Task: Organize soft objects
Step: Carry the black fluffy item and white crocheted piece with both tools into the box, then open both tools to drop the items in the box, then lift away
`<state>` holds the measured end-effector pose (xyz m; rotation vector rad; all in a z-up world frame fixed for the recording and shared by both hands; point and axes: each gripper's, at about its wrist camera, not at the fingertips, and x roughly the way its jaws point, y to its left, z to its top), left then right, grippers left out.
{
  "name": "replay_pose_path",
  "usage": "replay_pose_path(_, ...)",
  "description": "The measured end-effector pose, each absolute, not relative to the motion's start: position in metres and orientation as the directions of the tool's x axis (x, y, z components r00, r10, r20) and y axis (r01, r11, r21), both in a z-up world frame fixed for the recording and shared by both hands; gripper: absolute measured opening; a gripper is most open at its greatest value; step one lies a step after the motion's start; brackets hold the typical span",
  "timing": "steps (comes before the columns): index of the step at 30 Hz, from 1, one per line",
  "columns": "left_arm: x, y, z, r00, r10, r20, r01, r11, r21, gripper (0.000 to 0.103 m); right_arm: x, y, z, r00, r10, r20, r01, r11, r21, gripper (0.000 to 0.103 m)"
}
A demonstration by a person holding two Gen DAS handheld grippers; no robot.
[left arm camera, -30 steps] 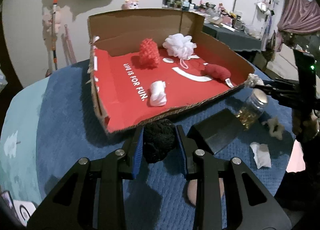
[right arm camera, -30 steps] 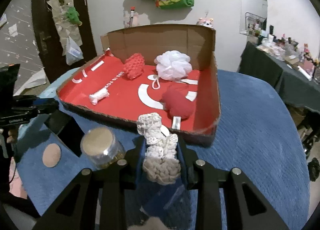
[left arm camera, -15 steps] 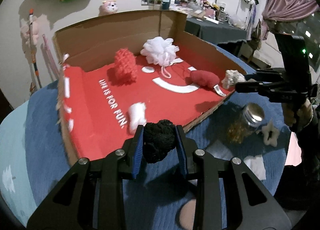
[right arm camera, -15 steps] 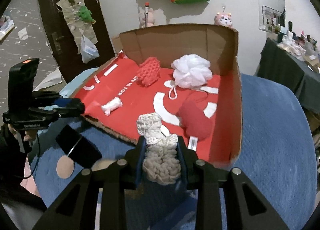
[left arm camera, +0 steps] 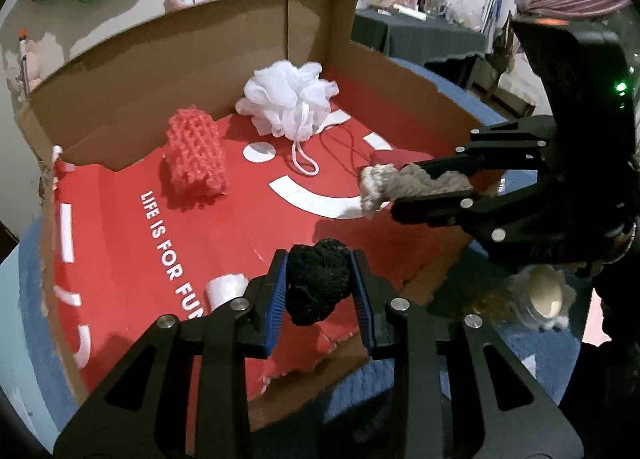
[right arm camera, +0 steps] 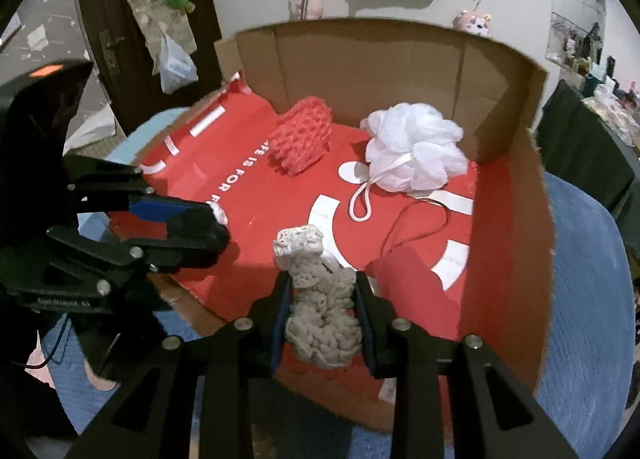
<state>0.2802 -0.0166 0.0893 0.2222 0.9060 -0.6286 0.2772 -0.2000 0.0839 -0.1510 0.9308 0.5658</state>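
A wide, shallow cardboard box with a red printed floor sits on the blue textured tablecloth, and both tools hang over its near edge. The left gripper is clenched on a black knitted ball, its blue-padded fingers pressing both sides. The right gripper squeezes a beige crocheted piece, whose long axis runs along the fingers, its paler end pointing out beyond the tips toward the far wall of the box. Ahead of the right tool lies a white mesh bath puff (its cord loop trailing toward the gripper), and left of that a coral-red knitted block, tilted. Just right of the beige piece is a dark red soft pouch. A small white roll lies just left of the left gripper's fingers.
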Motion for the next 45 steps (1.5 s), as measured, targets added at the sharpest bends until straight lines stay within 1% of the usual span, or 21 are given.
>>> replay_pose_path(8, 0.305, -0.028, 0.068, 0.406, -0.372, -0.835, 0.584, 0.808, -0.077, 0.029, 0.302, -0.192, 0.069, 0.412, 0.363, -0.836, -0.51, 0.852, 0.118, 0.034)
replay_pose_path(15, 0.314, -0.028, 0.057, 0.398, -0.355, -0.846, 0.572, 0.817, -0.073, 0.029, 0.308, -0.191, 0.064, 0.401, 0.36, -0.843, -0.507, 0.853, 0.124, 0.037)
replay_pose_path(22, 0.315, -0.028, 0.057, 0.397, -0.36, -0.844, 0.582, 0.81, -0.071, 0.029, 0.31, -0.189, 0.062, 0.395, 0.358, -0.846, -0.507, 0.853, 0.124, 0.037)
replay_pose_path(26, 0.316, -0.028, 0.058, 0.395, -0.367, -0.842, 0.586, 0.807, -0.077, 0.03, 0.311, -0.19, 0.061, 0.389, 0.364, -0.847, -0.509, 0.851, 0.132, 0.039)
replay_pose_path(27, 0.316, -0.027, 0.057, 0.393, -0.371, -0.841, 0.585, 0.806, -0.083, 0.032, 0.311, -0.19, 0.061, 0.388, 0.364, -0.847, -0.509, 0.851, 0.132, 0.04)
replay_pose_path(28, 0.317, -0.027, 0.057, 0.391, -0.375, -0.841, 0.584, 0.807, -0.088, 0.038, 0.311, -0.19, 0.061, 0.387, 0.366, -0.846, -0.509, 0.85, 0.135, 0.041)
replay_pose_path(29, 0.317, -0.027, 0.057, 0.389, -0.378, -0.84, 0.585, 0.806, -0.092, 0.046, 0.311, -0.19, 0.061, 0.386, 0.368, -0.846, -0.509, 0.85, 0.137, 0.043)
replay_pose_path(30, 0.318, -0.027, 0.056, 0.384, -0.382, -0.841, 0.586, 0.805, -0.099, 0.063, 0.31, -0.189, 0.061, 0.384, 0.371, -0.846, -0.511, 0.848, 0.14, 0.045)
replay_pose_path(31, 0.32, -0.027, 0.055, 0.375, -0.385, -0.843, 0.584, 0.805, -0.108, 0.068, 0.31, -0.188, 0.061, 0.382, 0.373, -0.845, -0.514, 0.846, 0.141, 0.048)
replay_pose_path(33, 0.32, -0.025, 0.054, 0.372, -0.393, -0.841, 0.579, 0.807, -0.121, 0.068, 0.307, -0.187, 0.061, 0.385, 0.37, -0.845, -0.52, 0.844, 0.132, 0.05)
replay_pose_path(35, 0.317, -0.025, 0.055, 0.397, -0.392, -0.83, 0.581, 0.808, -0.103, 0.068, 0.306, -0.187, 0.062, 0.387, 0.37, -0.845, -0.524, 0.842, 0.129, 0.054)
replay_pose_path(39, 0.314, -0.024, 0.059, 0.41, -0.394, -0.823, 0.586, 0.805, -0.093, 0.068, 0.304, -0.19, 0.066, 0.397, 0.371, -0.839, -0.516, 0.847, 0.13, 0.056)
replay_pose_path(41, 0.313, -0.023, 0.062, 0.417, -0.391, -0.82, 0.583, 0.808, -0.089, 0.068, 0.301, -0.192, 0.071, 0.407, 0.376, -0.832, -0.512, 0.848, 0.132, 0.06)
replay_pose_path(45, 0.308, -0.019, 0.07, 0.442, -0.389, -0.808, 0.566, 0.82, -0.085, 0.069, 0.292, -0.196, 0.082, 0.432, 0.385, -0.816, -0.508, 0.851, 0.133, 0.065)
